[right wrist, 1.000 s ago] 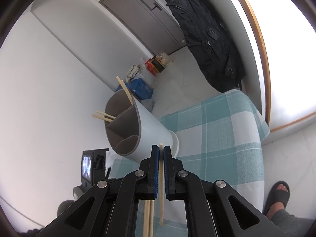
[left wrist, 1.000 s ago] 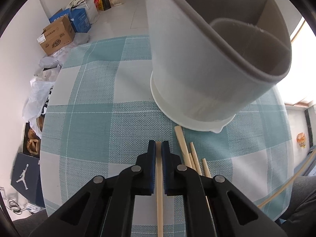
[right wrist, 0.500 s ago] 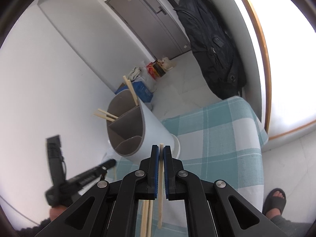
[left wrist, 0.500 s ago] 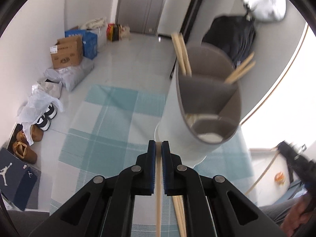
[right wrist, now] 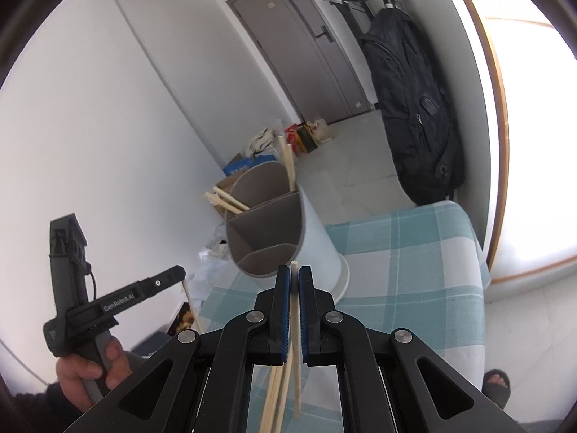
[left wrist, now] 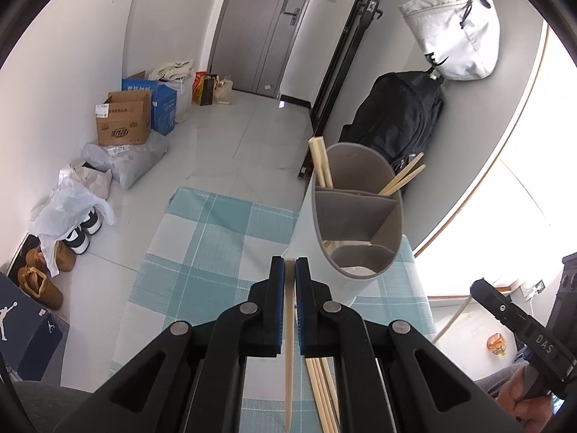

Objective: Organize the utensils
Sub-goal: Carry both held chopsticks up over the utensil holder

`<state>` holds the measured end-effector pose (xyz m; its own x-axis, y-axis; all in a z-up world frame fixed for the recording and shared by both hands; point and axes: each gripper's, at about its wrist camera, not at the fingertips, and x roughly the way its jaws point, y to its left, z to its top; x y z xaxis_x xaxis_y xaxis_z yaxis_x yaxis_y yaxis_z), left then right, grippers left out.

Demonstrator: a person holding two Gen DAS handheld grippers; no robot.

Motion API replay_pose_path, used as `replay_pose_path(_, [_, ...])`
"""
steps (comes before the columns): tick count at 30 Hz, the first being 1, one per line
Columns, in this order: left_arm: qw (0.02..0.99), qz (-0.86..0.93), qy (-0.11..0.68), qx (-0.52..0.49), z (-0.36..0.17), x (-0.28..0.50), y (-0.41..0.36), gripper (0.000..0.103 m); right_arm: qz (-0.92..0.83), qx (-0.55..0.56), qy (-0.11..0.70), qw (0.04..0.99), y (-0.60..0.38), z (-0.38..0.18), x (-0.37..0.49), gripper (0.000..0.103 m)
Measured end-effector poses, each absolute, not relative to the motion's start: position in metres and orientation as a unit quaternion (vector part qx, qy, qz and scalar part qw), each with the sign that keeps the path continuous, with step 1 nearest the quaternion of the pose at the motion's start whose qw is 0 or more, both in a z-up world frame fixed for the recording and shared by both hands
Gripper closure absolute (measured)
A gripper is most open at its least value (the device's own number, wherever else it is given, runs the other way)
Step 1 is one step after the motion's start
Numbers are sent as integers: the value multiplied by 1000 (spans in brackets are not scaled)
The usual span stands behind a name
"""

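Clamping one chopstick [left wrist: 289,342] lengthwise, the left gripper [left wrist: 289,270] faces the holder [left wrist: 355,216] up-right of centre, as the right gripper [right wrist: 294,278], likewise clamped on its chopstick [right wrist: 296,342], sits just below that holder's [right wrist: 270,223] rim.

White walls [left wrist: 72,54], grey door [left wrist: 259,25] (shut), tiled floor [left wrist: 234,137]

1. Left gripper [left wrist: 289,270]: black arms, blue-padded jaws, silver screws.
2. Right gripper [right wrist: 294,278]: the same; white "DAS" on its body.
3. Left hand [right wrist: 90,371]: bare skin, dark sleeve.
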<state>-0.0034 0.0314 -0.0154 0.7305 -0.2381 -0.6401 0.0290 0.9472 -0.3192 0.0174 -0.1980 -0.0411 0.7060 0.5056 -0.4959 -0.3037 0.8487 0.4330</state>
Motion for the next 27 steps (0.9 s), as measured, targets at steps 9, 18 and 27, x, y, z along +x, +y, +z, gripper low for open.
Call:
replay_pose_path(9, [928, -90, 337, -130, 4, -17, 31, 101, 224, 152, 283, 920, -191, -24, 7, 99])
replay_pose_path(18, [934, -102, 320, -120, 25, -20, 29, 101, 228, 154, 265, 924, -186, -5, 1, 99])
replay_pose_path(27, [936, -108, 317, -108, 49, -13, 23, 101, 235, 159, 245, 927, -189, 22, 14, 99])
